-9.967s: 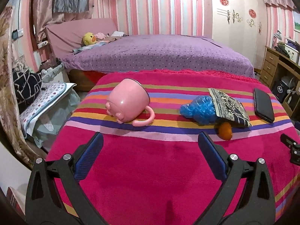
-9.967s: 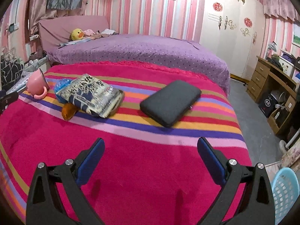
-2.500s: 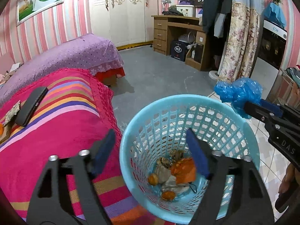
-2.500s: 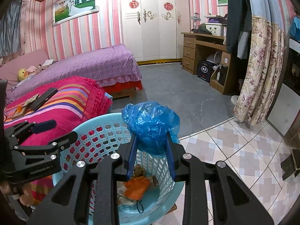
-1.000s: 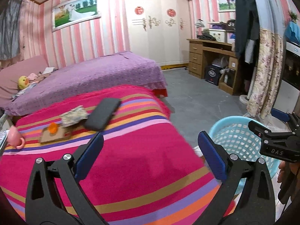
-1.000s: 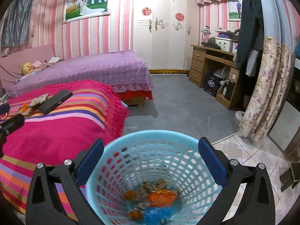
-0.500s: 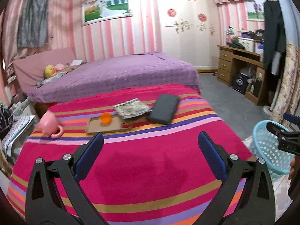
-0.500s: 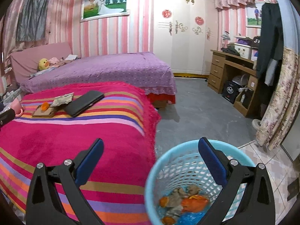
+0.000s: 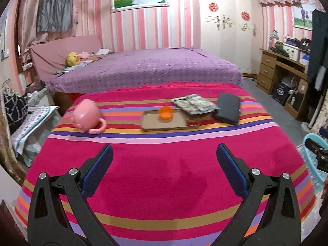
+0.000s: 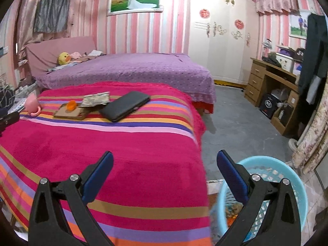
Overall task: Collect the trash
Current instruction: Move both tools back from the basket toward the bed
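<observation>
On the striped red bed cover, an orange peel piece (image 9: 166,112) (image 10: 71,105) lies on a flat brown tray-like case (image 9: 170,121) (image 10: 70,113). A printed wrapper (image 9: 193,103) (image 10: 95,99) rests beside it. The light blue basket (image 10: 266,174) (image 9: 313,160) stands on the floor at the bed's right corner, with trash inside. My left gripper (image 9: 164,171) hovers open over the near bed, empty. My right gripper (image 10: 164,172) is open and empty, over the bed's edge beside the basket.
A pink mug (image 9: 87,115) (image 10: 31,103) lies on its side at the left. A black wallet (image 9: 227,107) (image 10: 125,105) lies right of the wrapper. A purple bed (image 9: 143,69) is behind, a wooden desk (image 10: 272,86) at the right, grey floor (image 10: 235,123) between.
The blue bag held by my right gripper went into the basket and that gripper opened. Both grippers then swung back from the basket toward the bed.
</observation>
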`<state>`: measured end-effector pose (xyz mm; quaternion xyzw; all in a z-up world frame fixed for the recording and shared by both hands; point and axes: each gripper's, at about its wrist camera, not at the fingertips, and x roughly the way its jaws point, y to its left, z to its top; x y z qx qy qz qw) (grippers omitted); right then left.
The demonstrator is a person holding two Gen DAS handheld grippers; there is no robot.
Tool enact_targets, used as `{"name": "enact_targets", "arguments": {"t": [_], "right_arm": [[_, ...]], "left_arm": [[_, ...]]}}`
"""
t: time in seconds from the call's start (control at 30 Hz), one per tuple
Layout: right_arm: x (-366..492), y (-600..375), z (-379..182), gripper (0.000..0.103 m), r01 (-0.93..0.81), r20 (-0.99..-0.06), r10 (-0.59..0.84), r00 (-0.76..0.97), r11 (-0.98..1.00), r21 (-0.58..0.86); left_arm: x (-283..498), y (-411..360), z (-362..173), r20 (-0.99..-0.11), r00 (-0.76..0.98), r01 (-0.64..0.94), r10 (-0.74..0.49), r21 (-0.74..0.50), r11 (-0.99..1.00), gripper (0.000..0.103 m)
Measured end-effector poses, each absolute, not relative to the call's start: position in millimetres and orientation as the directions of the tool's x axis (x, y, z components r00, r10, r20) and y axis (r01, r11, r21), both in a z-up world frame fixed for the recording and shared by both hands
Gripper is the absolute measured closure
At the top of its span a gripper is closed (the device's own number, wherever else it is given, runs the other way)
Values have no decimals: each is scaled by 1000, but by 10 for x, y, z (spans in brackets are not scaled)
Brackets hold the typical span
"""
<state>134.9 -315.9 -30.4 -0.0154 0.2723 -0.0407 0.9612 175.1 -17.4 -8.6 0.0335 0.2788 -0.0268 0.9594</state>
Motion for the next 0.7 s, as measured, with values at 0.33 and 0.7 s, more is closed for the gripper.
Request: {"name": "enact_targets", "arguments": {"t": [0.33,0.7], "right_arm": [[1557,-2780,-331,5,22,-544,-30,838,1000,-23],[1990,-2590,-227,5,-4,-557,1,830,1000,-5]], "left_arm": [[1987,341,-41,-551,834,2,35,65,998,6],[2213,617,-123,-575,815,-53,68,43,998,6]]}}
